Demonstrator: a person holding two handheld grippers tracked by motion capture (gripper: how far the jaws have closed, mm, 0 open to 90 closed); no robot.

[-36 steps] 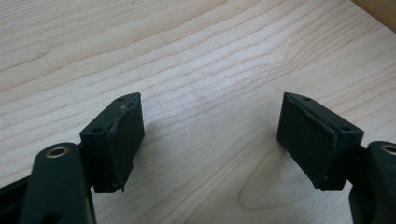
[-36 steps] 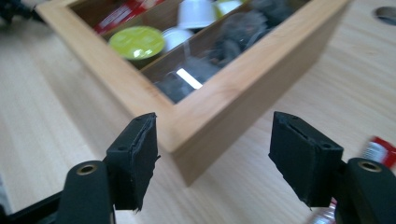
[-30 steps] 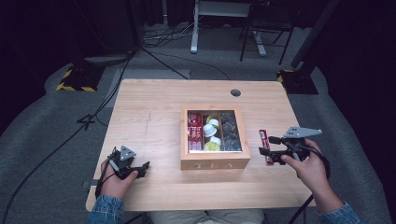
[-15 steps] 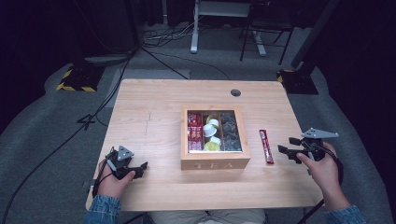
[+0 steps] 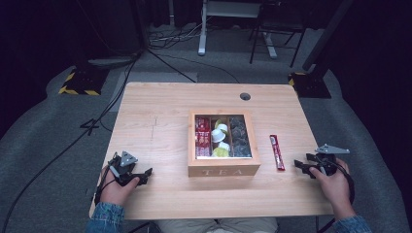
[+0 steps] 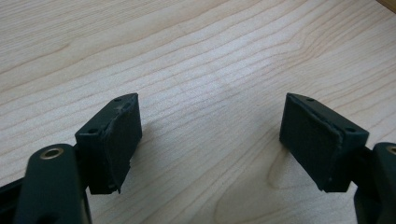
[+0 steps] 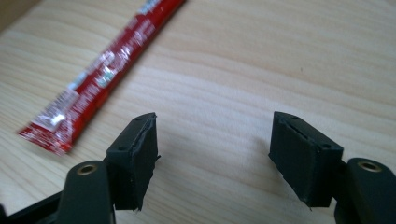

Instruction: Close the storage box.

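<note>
Right gripper now lower, sachet just beside.

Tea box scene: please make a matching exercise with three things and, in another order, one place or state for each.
Things:
1. red sachet
2. tea box
3. right tongs

Places or states:
A. open, empty, low over the table
B. middle of the table, packets inside
C. flat on the wood, right of the box

Pairs: 1-C, 2-B, 3-A

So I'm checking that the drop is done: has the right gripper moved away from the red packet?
Yes. The right gripper has drawn back toward the table's near right edge; the red packet lies beside the tea box.
</note>
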